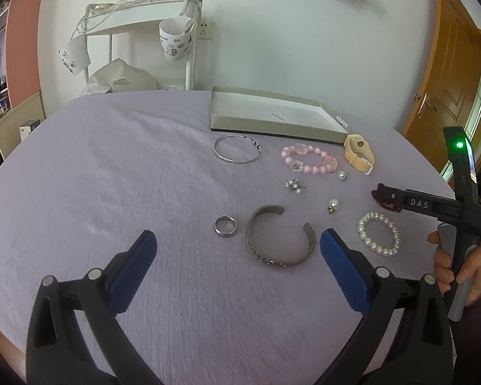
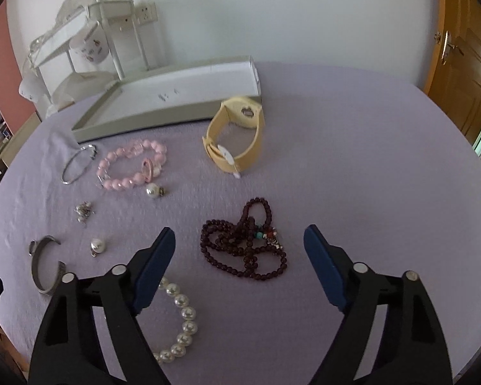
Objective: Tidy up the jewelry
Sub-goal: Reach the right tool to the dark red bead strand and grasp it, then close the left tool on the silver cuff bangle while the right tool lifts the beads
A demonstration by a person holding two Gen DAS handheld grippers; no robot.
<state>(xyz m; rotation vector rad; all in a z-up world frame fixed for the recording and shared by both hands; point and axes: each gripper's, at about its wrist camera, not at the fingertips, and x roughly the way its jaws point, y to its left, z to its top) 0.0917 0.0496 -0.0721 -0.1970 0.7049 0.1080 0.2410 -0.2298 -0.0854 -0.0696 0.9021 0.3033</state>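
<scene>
Here the cuff bracelet (image 1: 280,239) lies flat, its gap facing upper right.

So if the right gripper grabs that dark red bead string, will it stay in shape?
Probably not. The dark red bead string lies in loose overlapping loops, so it likely hangs limp and unravels. Its small round beads may slip between the open right gripper fingers.

Both cameras sit just behind their own claws, looking forward and down over the table (image 1: 112,166) toward the wall. The left view looks past its fingers at the cuff (image 1: 280,240) lying between the tips; the right claw's body shows at its right edge. The right view, lower and closer, has the dark beads (image 2: 245,243) between its tips. Both views show the cuff (image 2: 43,264), pearl bracelet (image 1: 379,233) and box (image 1: 272,114).
</scene>
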